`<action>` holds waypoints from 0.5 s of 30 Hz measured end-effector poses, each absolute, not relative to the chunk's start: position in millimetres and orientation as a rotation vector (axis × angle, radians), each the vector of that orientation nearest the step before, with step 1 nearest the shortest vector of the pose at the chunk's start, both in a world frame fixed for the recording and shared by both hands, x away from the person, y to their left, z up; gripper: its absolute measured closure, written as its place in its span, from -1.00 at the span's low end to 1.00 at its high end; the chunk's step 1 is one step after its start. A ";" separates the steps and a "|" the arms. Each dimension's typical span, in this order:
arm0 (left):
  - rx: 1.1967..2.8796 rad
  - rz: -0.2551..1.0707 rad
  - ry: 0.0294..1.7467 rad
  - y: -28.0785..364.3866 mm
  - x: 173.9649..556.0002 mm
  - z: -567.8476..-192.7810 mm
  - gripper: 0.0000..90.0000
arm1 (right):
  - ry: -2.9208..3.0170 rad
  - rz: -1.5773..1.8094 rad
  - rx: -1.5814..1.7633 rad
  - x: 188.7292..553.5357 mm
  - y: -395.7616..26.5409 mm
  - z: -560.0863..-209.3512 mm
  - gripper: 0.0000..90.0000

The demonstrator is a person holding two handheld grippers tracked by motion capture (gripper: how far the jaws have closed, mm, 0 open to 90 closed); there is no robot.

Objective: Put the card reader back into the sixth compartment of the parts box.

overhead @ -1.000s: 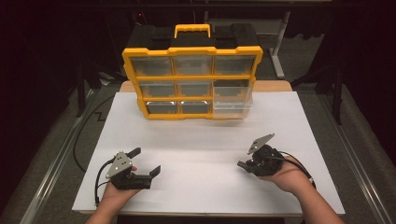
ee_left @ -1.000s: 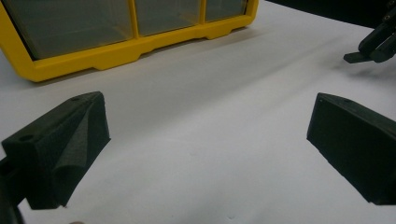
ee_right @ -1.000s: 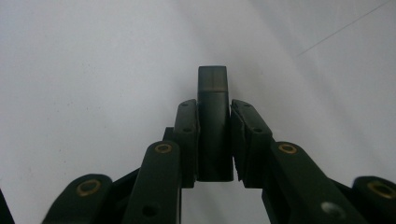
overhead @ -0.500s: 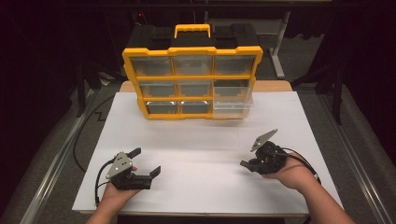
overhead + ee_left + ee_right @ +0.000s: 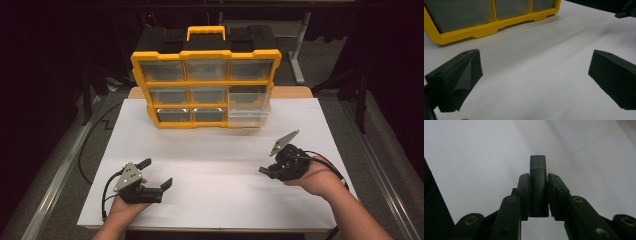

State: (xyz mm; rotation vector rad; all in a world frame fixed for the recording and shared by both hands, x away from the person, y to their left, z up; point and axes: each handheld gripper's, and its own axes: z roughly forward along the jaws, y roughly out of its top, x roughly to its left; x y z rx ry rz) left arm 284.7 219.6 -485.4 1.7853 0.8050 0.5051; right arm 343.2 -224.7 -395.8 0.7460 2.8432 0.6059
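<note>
A yellow organizer (image 5: 206, 54) with clear drawers stands upright at the back of the white table; its lower right drawer (image 5: 249, 111) is pulled out. My left gripper (image 5: 156, 174) rests at the front left, jaws wide apart with nothing between them (image 5: 534, 62). My right gripper (image 5: 267, 170) hovers at the front right, pointing left. Its pads are shut on a small black block (image 5: 538, 170) that stands upright between them and sticks out past the tips.
White paper covers the table (image 5: 215, 150), with open room between the two grippers and the organizer's yellow base (image 5: 486, 28). The other gripper (image 5: 626, 11) shows at the top right of the left gripper view. Dark floor surrounds the table.
The right gripper has lifted a little and drifted slightly to the right, still shut on the black block. The left gripper has stayed put.
</note>
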 end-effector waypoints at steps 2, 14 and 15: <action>1.781 0.506 0.802 219.6 284.6 -485.3 -0.99 | 2.842 0.605 0.740 343.9 -224.7 -392.5 0.65; 1.771 0.509 0.781 220.5 283.6 -484.6 -0.99 | 2.834 0.605 0.716 348.5 -223.8 -370.7 0.65; 1.770 0.509 0.780 220.5 283.4 -484.5 -0.99 | 2.834 0.604 0.717 348.8 -223.8 -369.2 0.65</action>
